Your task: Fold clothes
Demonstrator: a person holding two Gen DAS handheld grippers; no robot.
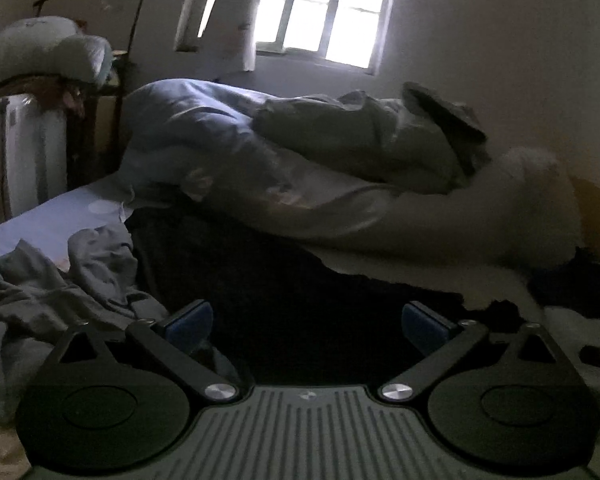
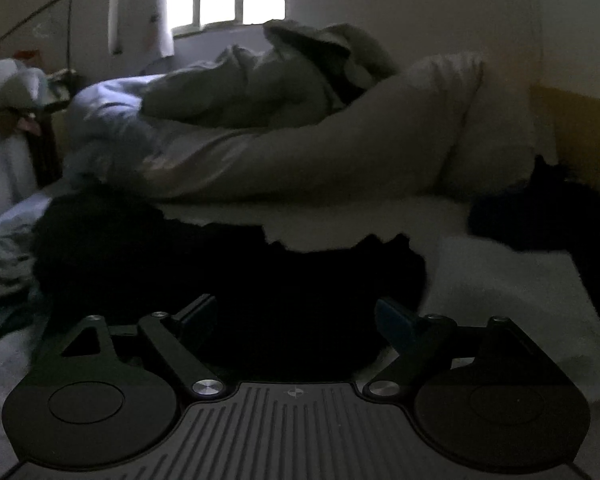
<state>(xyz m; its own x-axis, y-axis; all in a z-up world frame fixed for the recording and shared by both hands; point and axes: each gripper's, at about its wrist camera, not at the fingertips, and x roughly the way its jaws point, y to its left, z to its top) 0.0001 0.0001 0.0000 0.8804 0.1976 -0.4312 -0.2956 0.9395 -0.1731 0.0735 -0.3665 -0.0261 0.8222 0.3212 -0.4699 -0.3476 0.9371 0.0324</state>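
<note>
While the black garment [image 2: 204,264] lies spread on the bed [image 2: 500,280], its long axis crossing both views, I keep my left gripper [image 1: 308,320] and right gripper [image 2: 296,320] over its near edge, fingers wide apart, empty, neither clearly nearer.

Black garment [image 1: 260,280] — matt cloth; tool [image 1: 308,326] — matt plastic, shiny metal pivots

- No words, numbers or brand names can be read in either view.
- The room is dark and the pictures are blurry.
- A small pale mark sits on the grey ribbed plate of each tool, too small and dim to make out.
</note>
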